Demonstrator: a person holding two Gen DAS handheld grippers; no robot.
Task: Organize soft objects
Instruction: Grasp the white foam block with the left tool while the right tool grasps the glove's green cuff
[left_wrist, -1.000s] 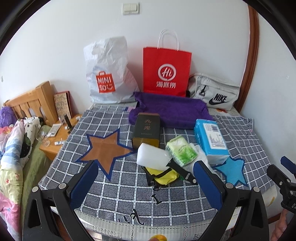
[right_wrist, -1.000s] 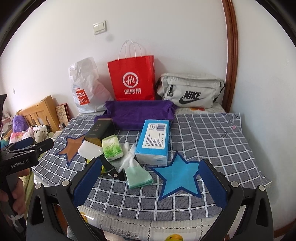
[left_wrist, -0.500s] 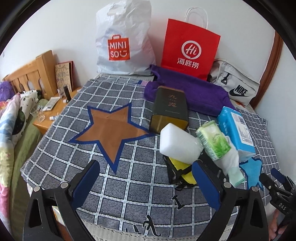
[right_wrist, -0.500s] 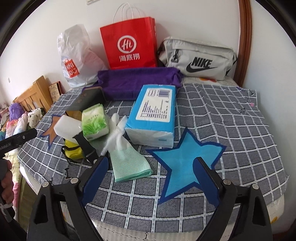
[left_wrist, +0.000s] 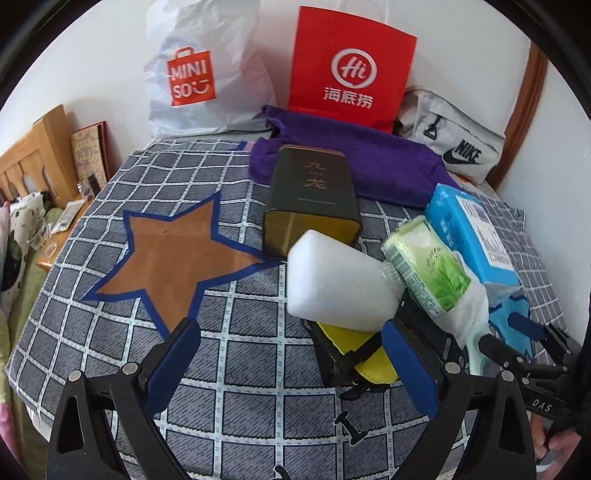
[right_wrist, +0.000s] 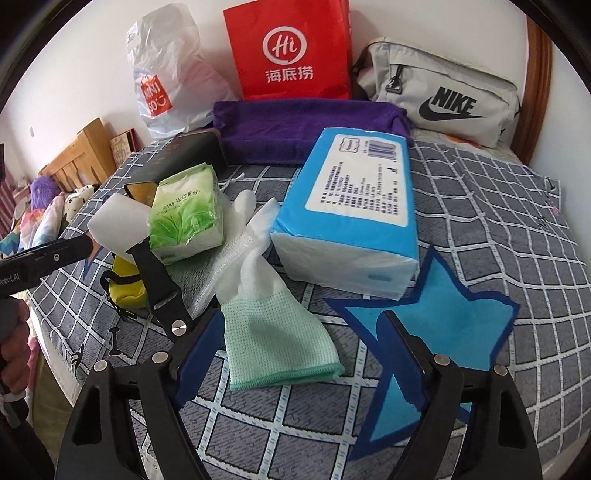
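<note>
On the checked bedcover lies a pile: a white foam block (left_wrist: 340, 280), a green tissue pack (left_wrist: 428, 269), a blue tissue pack (right_wrist: 354, 206), a white-and-green glove (right_wrist: 273, 332) and a yellow pouch (left_wrist: 354, 350) with black straps. My left gripper (left_wrist: 290, 328) hangs open just in front of the foam block and pouch, gripping nothing. My right gripper (right_wrist: 301, 317) is low over the glove. Its jaws are closing with the green cuff between them, and the right pad is still clear of it. A brown star (left_wrist: 173, 251) lies left of the pile, a blue star (right_wrist: 454, 325) on its right.
A dark tin box (left_wrist: 314, 199) and a purple towel (left_wrist: 369, 166) lie behind the pile. A white Miniso bag (left_wrist: 199, 74), a red paper bag (left_wrist: 347, 66) and a grey Nike bag (right_wrist: 443, 96) lean on the wall. A wooden nightstand (left_wrist: 55, 236) stands left.
Both grippers have come down and closer to the pile. The right jaws have narrowed and now frame the glove's cuff. The objects have not moved.
</note>
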